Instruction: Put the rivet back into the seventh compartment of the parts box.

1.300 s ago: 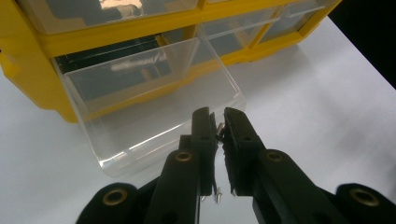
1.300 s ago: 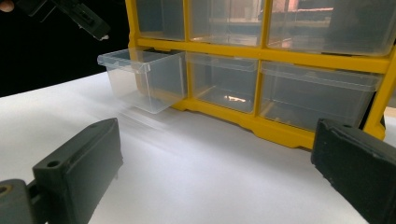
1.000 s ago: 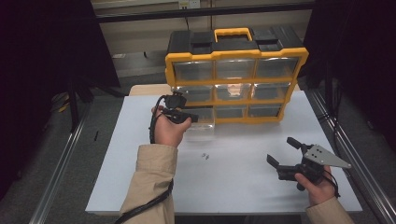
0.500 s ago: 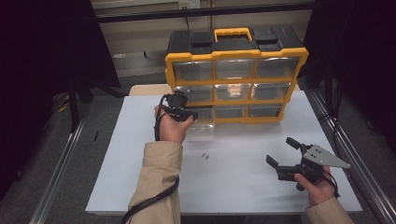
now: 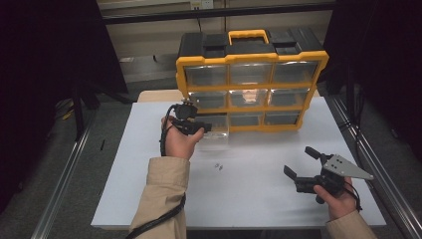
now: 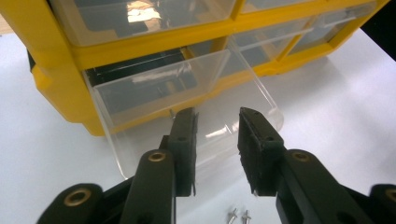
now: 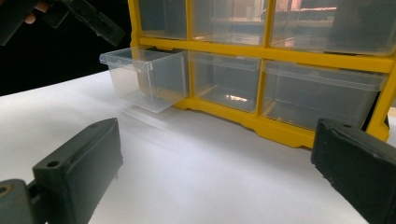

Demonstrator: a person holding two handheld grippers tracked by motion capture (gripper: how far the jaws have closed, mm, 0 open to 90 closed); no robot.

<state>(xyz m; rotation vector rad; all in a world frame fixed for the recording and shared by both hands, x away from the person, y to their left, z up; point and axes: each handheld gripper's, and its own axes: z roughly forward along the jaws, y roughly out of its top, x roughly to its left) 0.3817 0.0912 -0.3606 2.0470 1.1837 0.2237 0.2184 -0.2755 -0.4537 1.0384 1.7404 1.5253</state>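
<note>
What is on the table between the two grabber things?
Two small screws lie on the white table, between the left gripper at the pulled-out clear drawer and the right gripper, as the high view shows.

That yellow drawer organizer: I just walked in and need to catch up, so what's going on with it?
A person works at the yellow drawer organizer on the white table. Its bottom-left clear drawer is pulled out, and the left gripper sits just over the drawer's front edge, its jaws just opening with a gap to the drawer's front wall. Two small screws lie on the table nearby. The right gripper waits open off to the side, holding nothing.
</note>
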